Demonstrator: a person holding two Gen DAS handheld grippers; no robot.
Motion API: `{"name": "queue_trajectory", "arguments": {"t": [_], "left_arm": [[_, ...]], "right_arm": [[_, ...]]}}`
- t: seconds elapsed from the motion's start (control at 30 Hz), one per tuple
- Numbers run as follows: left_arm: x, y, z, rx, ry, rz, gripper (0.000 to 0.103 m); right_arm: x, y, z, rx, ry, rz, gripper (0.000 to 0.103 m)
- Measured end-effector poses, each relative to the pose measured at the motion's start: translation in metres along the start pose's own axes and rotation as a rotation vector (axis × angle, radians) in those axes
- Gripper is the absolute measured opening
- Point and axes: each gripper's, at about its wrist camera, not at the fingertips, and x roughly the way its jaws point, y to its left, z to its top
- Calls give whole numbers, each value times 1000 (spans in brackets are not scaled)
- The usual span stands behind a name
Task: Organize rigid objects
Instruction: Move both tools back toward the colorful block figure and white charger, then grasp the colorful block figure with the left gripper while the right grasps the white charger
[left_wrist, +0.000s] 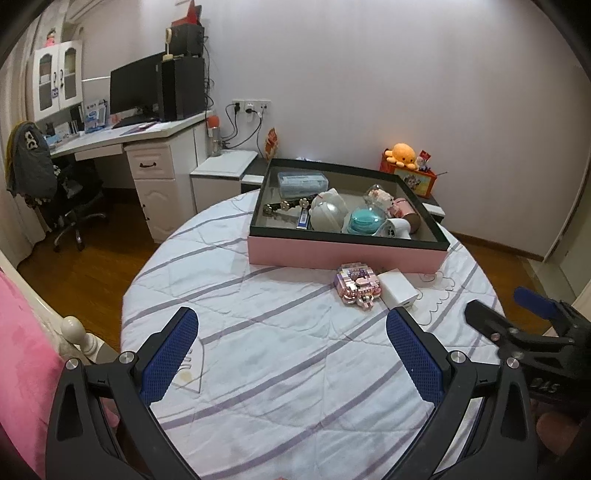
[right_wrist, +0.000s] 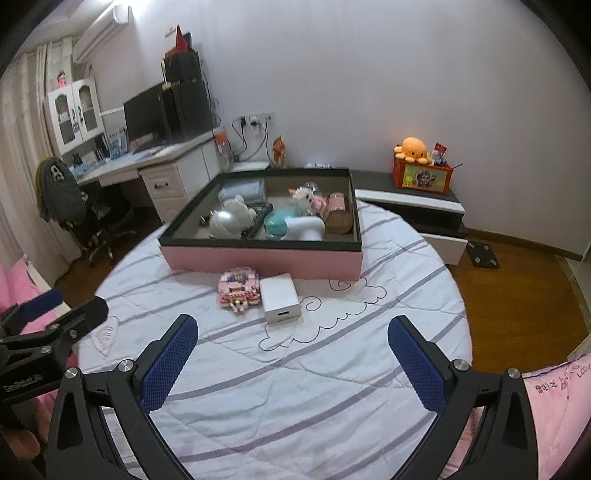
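A pink box (left_wrist: 343, 254) (right_wrist: 258, 258) with a dark rim stands at the far side of the round table and holds several toys and small items. In front of it lie a pink brick-built toy (left_wrist: 356, 286) (right_wrist: 238, 288) and, touching its right side, a white charger block (left_wrist: 400, 291) (right_wrist: 279, 300). My left gripper (left_wrist: 291, 350) is open over the near part of the table, nothing between its blue pads. My right gripper (right_wrist: 293, 354) is open too, just short of the white block. Each gripper shows at the edge of the other's view: right gripper (left_wrist: 517, 317), left gripper (right_wrist: 62, 314).
The table wears a white quilted cloth (left_wrist: 277, 369) with purple stripes. Pink bedding (left_wrist: 26, 369) and a white bedpost lie left. A desk with a monitor (left_wrist: 135, 92), an office chair (left_wrist: 70, 199) and a low cabinet with an orange plush (right_wrist: 412, 149) stand beyond.
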Motion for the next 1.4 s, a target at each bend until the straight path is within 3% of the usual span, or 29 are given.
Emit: {"name": "queue_trajectory", "arguments": {"t": [0.27, 0.43, 0.57, 0.73, 0.8, 0.87, 1.4], "left_arm": [[52, -7, 4, 7, 64, 2, 103], [78, -10, 2, 12, 101, -4, 103], [95, -11, 2, 6, 125, -5, 103], [107, -14, 2, 11, 143, -11, 103], [112, -18, 2, 14, 148, -17, 103], [117, -24, 3, 16, 154, -27, 103], [182, -55, 17, 23, 222, -45, 103]], "right_arm": [[69, -6, 3, -17, 116, -4, 103], [101, -4, 7, -47, 168, 7, 93], [120, -2, 9, -60, 198, 22, 77], [137, 3, 9, -97, 219, 35, 72], [134, 3, 7, -105, 207, 42, 62], [129, 1, 6, -114, 199, 37, 41], [120, -37, 7, -28, 177, 35, 41]]}}
